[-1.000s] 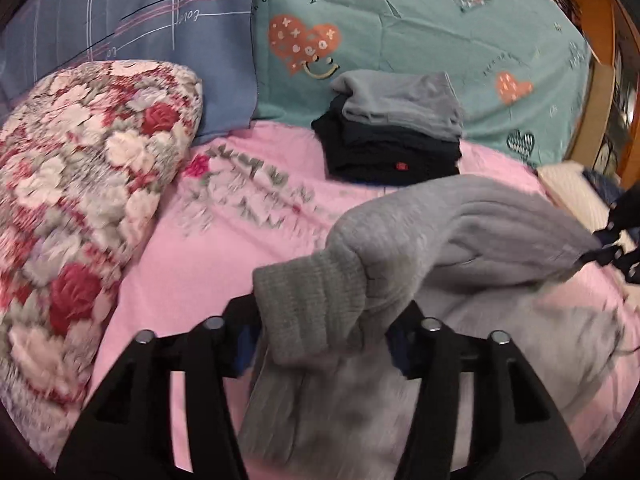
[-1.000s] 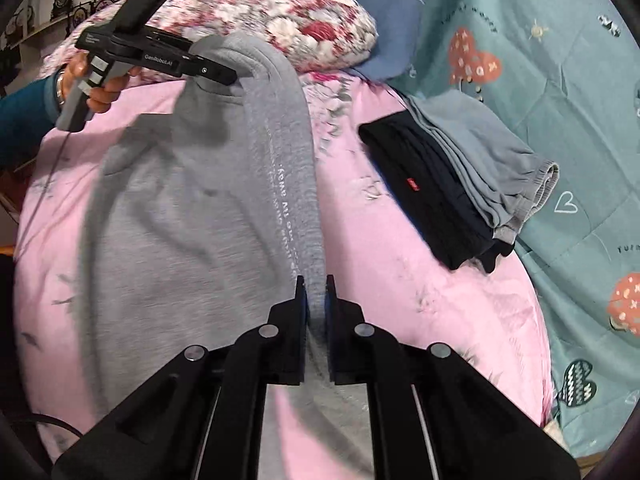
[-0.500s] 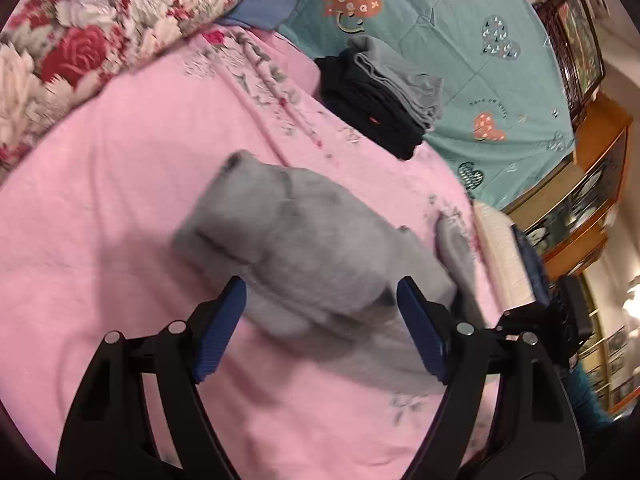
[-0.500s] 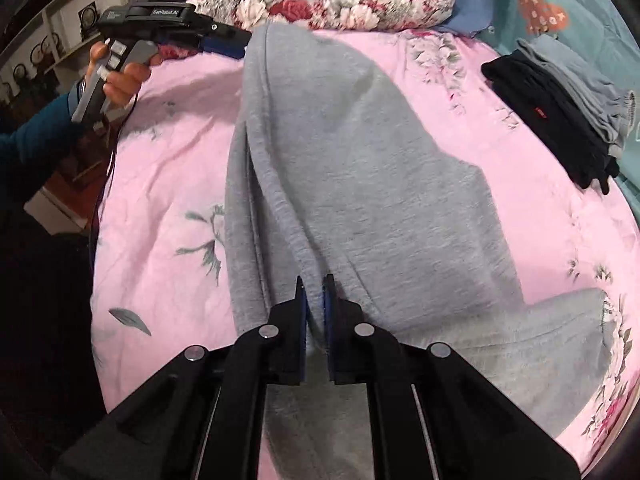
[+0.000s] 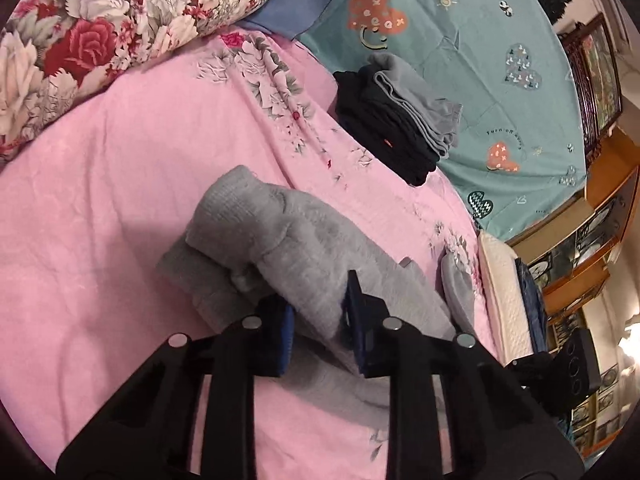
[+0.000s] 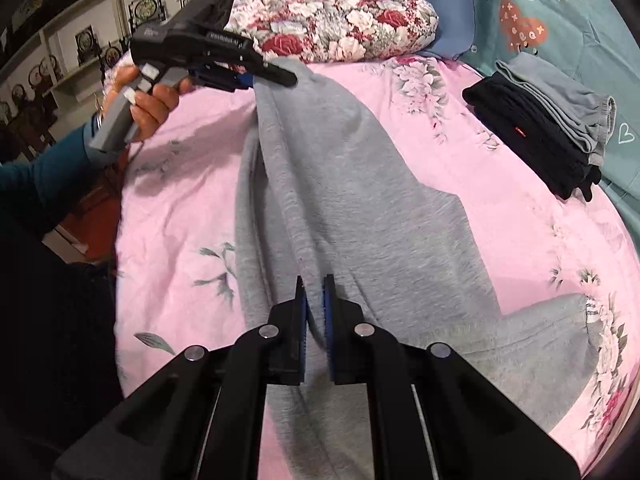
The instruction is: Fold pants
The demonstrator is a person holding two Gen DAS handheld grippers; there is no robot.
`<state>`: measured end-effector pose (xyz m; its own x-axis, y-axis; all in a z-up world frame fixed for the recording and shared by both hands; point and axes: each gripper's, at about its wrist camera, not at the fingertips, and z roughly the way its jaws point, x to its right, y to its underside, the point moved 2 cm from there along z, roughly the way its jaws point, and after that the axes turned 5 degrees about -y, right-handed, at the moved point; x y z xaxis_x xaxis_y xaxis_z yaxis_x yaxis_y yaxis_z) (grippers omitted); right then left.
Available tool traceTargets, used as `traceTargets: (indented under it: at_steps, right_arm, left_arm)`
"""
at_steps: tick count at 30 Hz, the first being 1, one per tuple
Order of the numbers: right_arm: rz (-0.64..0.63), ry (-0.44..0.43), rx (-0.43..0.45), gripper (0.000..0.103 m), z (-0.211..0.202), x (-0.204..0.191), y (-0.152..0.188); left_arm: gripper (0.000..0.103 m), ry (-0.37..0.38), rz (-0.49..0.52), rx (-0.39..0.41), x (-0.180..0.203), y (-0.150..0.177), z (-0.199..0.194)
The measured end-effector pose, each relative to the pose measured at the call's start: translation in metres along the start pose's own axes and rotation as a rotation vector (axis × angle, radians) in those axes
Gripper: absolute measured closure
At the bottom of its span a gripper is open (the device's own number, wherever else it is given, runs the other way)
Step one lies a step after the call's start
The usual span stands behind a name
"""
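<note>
Grey sweatpants point(image 6: 352, 184) lie spread across the pink bed, one leg bent off to the right. My right gripper point(image 6: 314, 300) is shut on a fold of the grey fabric near me. My left gripper point(image 5: 320, 312) is shut on the bunched far end of the pants point(image 5: 280, 232), which drapes over its fingers. In the right wrist view the left gripper point(image 6: 264, 74) holds the far end of the pants slightly above the bed, gripped by a hand.
A stack of folded dark and grey clothes point(image 6: 548, 120) sits at the right on the pink floral bedsheet point(image 6: 460, 128). A floral pillow point(image 6: 340, 20) and a teal heart-print pillow point(image 5: 460, 40) lie at the head. Wooden shelves point(image 5: 592, 240) stand beyond the bed.
My left gripper, open half a second ago, has closed on the bunched end of the pants. The right gripper has stayed shut on the fabric as the pants were drawn out over the bed.
</note>
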<state>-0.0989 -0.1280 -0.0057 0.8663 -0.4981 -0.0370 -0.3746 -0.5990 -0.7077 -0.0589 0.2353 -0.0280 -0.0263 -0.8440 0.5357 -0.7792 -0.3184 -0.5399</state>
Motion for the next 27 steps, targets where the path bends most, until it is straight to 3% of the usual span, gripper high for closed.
traceTargets:
  at_steps: [2, 3, 4, 6, 8, 11, 12, 13, 16, 19, 20, 23, 25, 27]
  right_arm:
    - [-0.007, -0.018, 0.000, 0.096, 0.002, -0.008, 0.003]
    - [-0.005, -0.036, -0.012, 0.096, 0.009, -0.012, 0.006]
    - [0.008, -0.052, -0.031, 0.095, 0.018, -0.014, 0.011]
    - [0.023, -0.052, -0.103, 0.095, 0.043, -0.017, 0.023]
    - [0.030, -0.043, -0.112, 0.089, 0.053, -0.020, 0.029]
    - [0.096, -0.090, -0.094, 0.083, 0.035, -0.011, 0.024]
    - [0.125, -0.097, -0.069, 0.072, 0.022, -0.002, 0.023]
    - [0.149, -0.061, -0.041, 0.061, 0.008, 0.010, 0.021]
    - [0.337, 0.091, 0.076, 0.047, -0.040, 0.072, 0.021]
    - [0.584, 0.285, 0.122, 0.045, -0.063, 0.151, 0.027]
    - [0.652, 0.340, 0.115, 0.045, -0.062, 0.174, 0.030]
    - [0.829, 0.372, 0.090, 0.045, -0.041, 0.225, 0.036]
    - [0.889, 0.399, 0.047, 0.045, -0.017, 0.248, 0.040]
    - [0.918, 0.468, -0.012, 0.045, 0.007, 0.267, 0.042]
  left_arm:
    - [0.079, -0.041, 0.002, -0.044, -0.012, 0.009, 0.004]
    - [0.073, -0.072, 0.020, -0.084, -0.017, 0.014, 0.010]
    - [0.057, -0.106, 0.033, -0.113, -0.022, 0.019, 0.013]
    - [0.052, -0.126, 0.034, -0.132, -0.029, 0.026, 0.012]
    - [0.035, -0.150, 0.051, -0.107, -0.030, 0.025, -0.003]
    - [0.030, -0.154, 0.114, 0.000, -0.015, 0.013, -0.034]
    - [0.028, -0.130, 0.132, 0.032, -0.005, 0.008, -0.044]
    - [0.024, -0.113, 0.146, 0.058, 0.003, 0.004, -0.049]
    - [0.017, -0.045, 0.228, 0.090, 0.040, -0.003, -0.043]
    - [0.017, -0.011, 0.300, 0.034, 0.070, 0.005, -0.001]
    - [0.017, -0.025, 0.325, -0.003, 0.075, 0.011, 0.017]
    - [0.017, -0.136, 0.394, -0.126, 0.072, 0.038, 0.070]
    - [0.017, -0.188, 0.466, -0.137, 0.066, 0.055, 0.080]
    - [0.017, -0.192, 0.523, -0.131, 0.067, 0.064, 0.075]
